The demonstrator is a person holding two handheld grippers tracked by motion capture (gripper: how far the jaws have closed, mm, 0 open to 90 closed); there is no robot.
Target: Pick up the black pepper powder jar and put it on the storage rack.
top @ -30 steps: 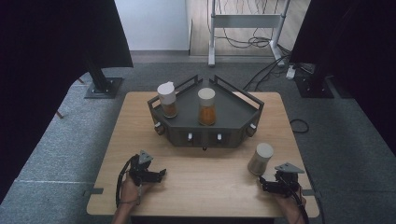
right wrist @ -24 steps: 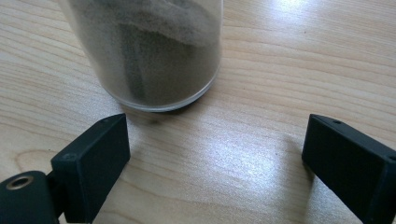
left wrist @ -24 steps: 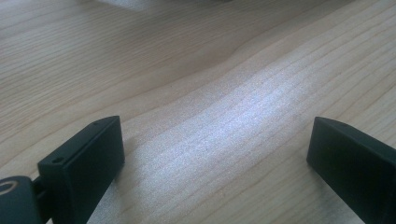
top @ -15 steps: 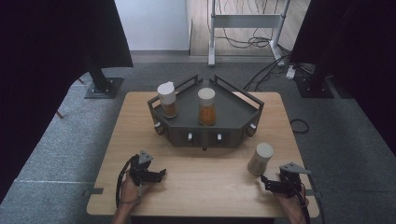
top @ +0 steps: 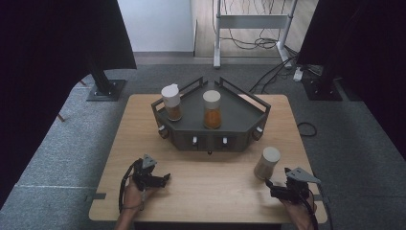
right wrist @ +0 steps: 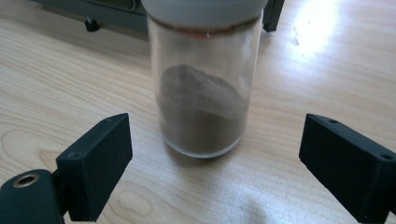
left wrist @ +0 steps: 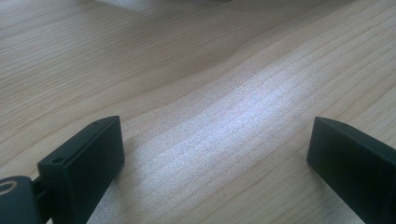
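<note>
A glass spice jar (right wrist: 201, 102) with brown powder and a pale lid stands upright on the wooden table (top: 206, 191), at the right front (top: 266, 163). My right gripper (top: 269, 187) sits just in front of it, open, its jaws wide apart with the jar a little beyond them (right wrist: 215, 172). My left gripper (top: 165, 180) rests low over the table at the left front, open, with bare wood between its jaws (left wrist: 215, 154). On the dark angular rack (top: 239, 112) stand a jar of orange powder (top: 212, 109) and a jar with a flip-top lid (top: 172, 102).
The rack occupies the table's back centre, with knobs along its front face (top: 209, 141). A hand and forearm hold each gripper from the near edge. Dark curtains (top: 57, 43) flank the table, and a metal stand (top: 253, 28) with cables lies behind on the floor.
My right gripper has drawn back slightly from the brown-powder jar toward the near edge. The left gripper and the jars stay put.
</note>
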